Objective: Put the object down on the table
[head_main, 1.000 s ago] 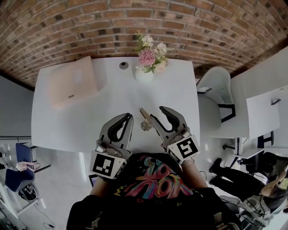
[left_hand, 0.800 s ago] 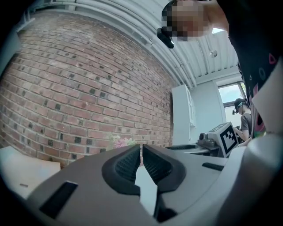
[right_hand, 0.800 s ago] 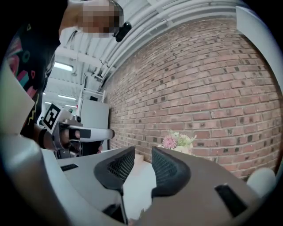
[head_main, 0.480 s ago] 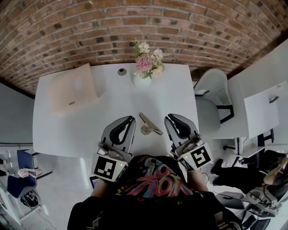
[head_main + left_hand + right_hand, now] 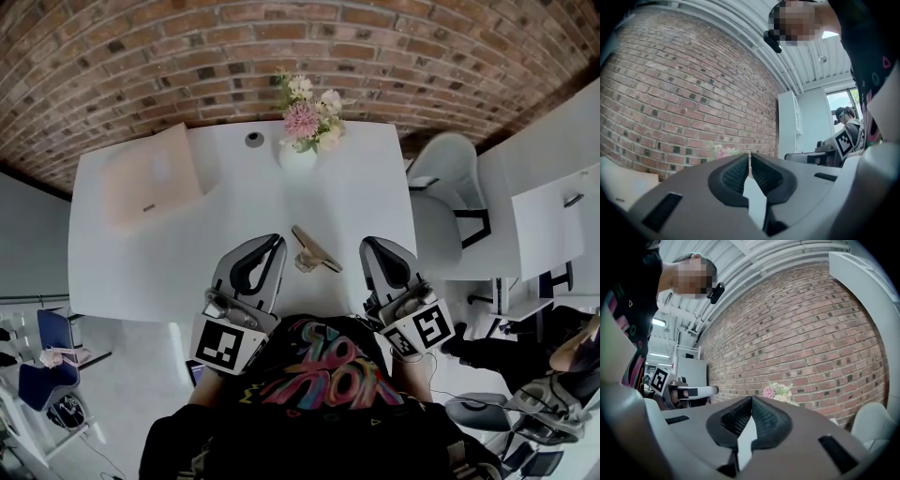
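Note:
A slim tan and metal object (image 5: 314, 251) lies on the white table (image 5: 356, 197) near its front edge, between the two grippers and touched by neither. My left gripper (image 5: 277, 242) rests to its left, jaws shut with nothing in them; its tips meet in the left gripper view (image 5: 750, 155). My right gripper (image 5: 368, 244) sits to the object's right, well apart from it, also shut and empty (image 5: 751, 399).
A white vase of pink flowers (image 5: 305, 127) stands at the table's far edge, beside a round dark cable hole (image 5: 255, 140). A pale pink flat box (image 5: 150, 176) lies at the far left. A white chair (image 5: 450, 183) and another desk (image 5: 548, 225) stand to the right.
My right gripper has drawn back from the object to the right and towards me, and its jaws have gone from wide open to shut. The object stays on the table. The left gripper barely moved.

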